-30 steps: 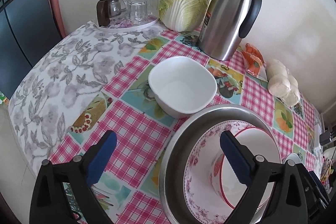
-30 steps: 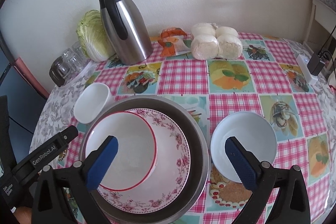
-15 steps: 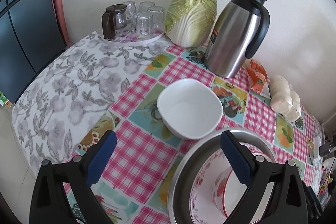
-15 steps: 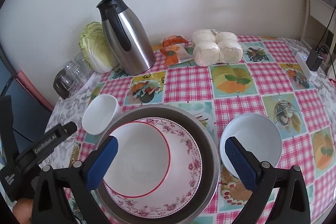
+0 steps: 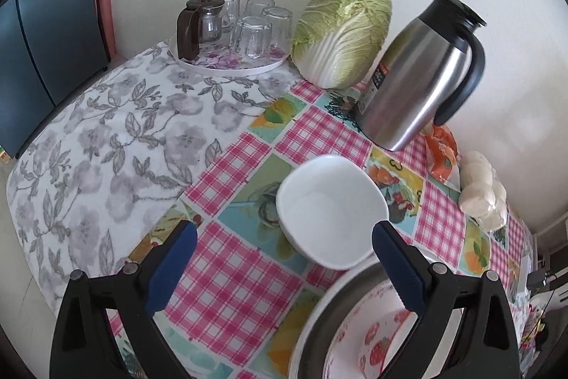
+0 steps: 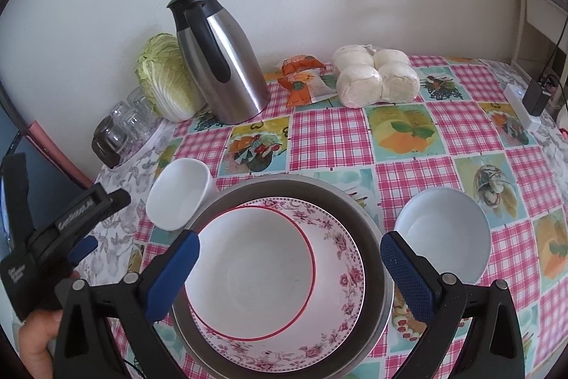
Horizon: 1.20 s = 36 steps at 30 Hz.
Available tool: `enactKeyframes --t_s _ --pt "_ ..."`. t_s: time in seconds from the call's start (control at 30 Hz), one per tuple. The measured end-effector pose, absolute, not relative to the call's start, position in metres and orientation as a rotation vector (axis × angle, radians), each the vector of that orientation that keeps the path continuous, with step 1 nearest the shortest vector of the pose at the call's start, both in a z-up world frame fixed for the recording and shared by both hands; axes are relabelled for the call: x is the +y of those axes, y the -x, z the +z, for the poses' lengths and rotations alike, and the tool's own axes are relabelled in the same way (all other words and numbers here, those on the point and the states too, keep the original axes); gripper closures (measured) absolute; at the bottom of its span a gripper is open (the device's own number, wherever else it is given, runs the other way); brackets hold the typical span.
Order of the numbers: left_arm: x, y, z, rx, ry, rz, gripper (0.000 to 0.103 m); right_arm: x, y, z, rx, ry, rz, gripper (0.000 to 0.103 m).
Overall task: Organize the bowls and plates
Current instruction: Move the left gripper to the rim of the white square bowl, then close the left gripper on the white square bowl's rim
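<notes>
The small white square bowl is sitting on the counter, just past the tips of the left hand-held gripper and a bit toward its right finger. That gripper is open wide and is holding nothing. The bowl is touching, or nearly touching, the big metal bowl. The right hand-held gripper is also open and empty, hanging over the stacked bowls, so the left one is probably nearer.

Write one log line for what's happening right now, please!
left gripper: open, empty | right gripper: open, empty | red-rim bowl in floral plate in metal basin | loose: square bowl, round bowl
</notes>
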State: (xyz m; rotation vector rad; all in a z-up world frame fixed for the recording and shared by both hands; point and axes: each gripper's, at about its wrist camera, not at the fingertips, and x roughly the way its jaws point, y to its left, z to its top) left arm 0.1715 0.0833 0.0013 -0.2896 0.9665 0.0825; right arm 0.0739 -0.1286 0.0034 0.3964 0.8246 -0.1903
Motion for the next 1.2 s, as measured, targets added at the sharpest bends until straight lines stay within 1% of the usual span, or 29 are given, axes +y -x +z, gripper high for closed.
enactKeyframes --t_s 0.2,0.33,0.47,0.7,0.87,1.1,1.2 --pt "0.088 -0.187 -0.002 0.968 0.328 0.038 0.004 -0.123 -0.086 0.018 0.824 -0.384 -0.211 0.0" --pt "0.097 -0.195 -0.002 0.961 0.368 0.02 0.004 -0.116 -0.096 0.024 0.835 -0.431 -0.206 0.0" --pt "0.109 -0.203 -0.01 0.99 0.372 0.011 0.004 -0.103 -0.108 0.027 0.851 -0.416 -0.209 0.0" --pt "0.133 -0.215 -0.026 1.046 0.424 0.013 0.004 -0.09 -0.13 0.022 0.89 -0.428 -0.215 0.0" --pt "0.142 -0.22 -0.033 1.051 0.475 0.0 0.004 -0.081 -0.144 0.019 0.903 -0.441 -0.215 0.0" --pt "0.143 -0.227 -0.04 1.055 0.527 -0.048 0.004 -0.076 -0.173 0.012 0.926 -0.417 -0.23 0.0" --pt "0.139 -0.231 -0.044 1.061 0.529 -0.066 0.005 -0.073 -0.184 0.007 0.941 -0.387 -0.232 0.002"
